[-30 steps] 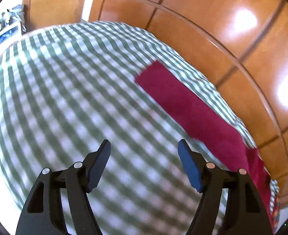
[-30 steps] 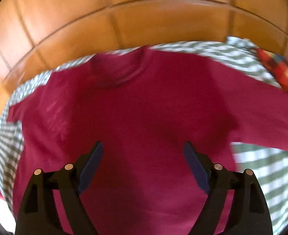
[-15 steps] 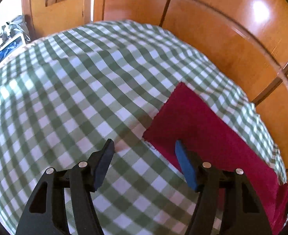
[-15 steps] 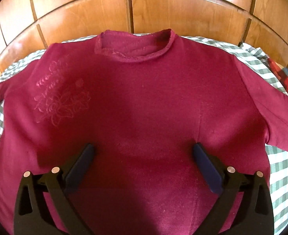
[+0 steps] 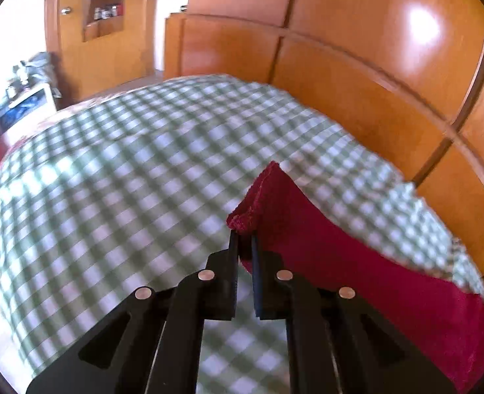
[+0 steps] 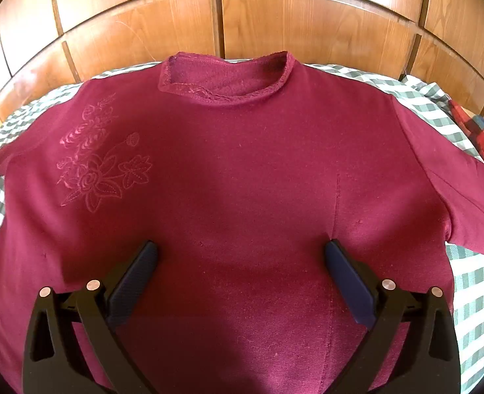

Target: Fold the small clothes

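1. The maroon sweater [image 6: 242, 180] lies spread flat on the checked bed [image 5: 126, 170].
2. The left claw [image 5: 243, 239] is closing on the sleeve cuff [image 5: 251, 207]; a thin pinch might slip.
3. The right claw [image 6: 242, 256] hovers wide open and empty over the sweater's near middle.

Maroon sweater [image 6: 242, 180] spread flat, front up, on bed [image 6: 472, 295]; collar toward headboard edge, floral embroidery on chest, sleeves out sideways; one cuff [image 5: 258, 197] lifted.

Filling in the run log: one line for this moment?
left gripper: closing on sleeve cuff | right gripper: open over sweater
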{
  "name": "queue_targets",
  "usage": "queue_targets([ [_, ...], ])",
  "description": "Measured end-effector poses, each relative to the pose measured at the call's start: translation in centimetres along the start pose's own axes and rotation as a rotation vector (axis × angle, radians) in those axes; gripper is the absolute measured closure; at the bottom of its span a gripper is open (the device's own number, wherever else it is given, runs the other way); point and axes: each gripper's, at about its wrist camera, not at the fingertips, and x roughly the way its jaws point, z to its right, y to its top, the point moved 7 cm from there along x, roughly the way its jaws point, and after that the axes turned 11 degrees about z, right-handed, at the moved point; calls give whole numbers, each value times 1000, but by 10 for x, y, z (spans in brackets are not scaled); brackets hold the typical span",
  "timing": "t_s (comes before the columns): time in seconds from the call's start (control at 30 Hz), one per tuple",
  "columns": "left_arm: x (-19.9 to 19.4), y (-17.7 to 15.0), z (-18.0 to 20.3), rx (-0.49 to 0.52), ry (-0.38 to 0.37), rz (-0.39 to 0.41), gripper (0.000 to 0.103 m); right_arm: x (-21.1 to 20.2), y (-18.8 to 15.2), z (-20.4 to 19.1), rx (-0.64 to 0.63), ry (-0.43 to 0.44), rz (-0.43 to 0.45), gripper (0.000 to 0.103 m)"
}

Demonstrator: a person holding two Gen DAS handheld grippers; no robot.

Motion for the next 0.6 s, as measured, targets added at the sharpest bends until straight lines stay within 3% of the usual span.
queue_targets([
  [0.1, 27, -30, -3, 77, 70, -93, 96, -1, -1, -1, -5, -3, 2, 3],
  [0.23, 20, -35, 3, 142, 135, -56, 95, -1, -1, 0, -6, -5, 2, 3],
  [0.3, 13, -34, -3, 102, 159, -60, 88, 0, -1, 2, -8, -5, 3, 3],
  [0.4, -13, -32, -20, 44, 199, -33, 68, 0, 0, 2, -7, -3, 4, 3],
  [0.43, -22, -32, -22, 27, 188, -17, 57, 1, 0, 2, -6, -4, 5, 3],
  [0.6, -87, -51, 17, 31, -31, 69, 50, 0, 0, 2, -6, -3, 5, 3],
])
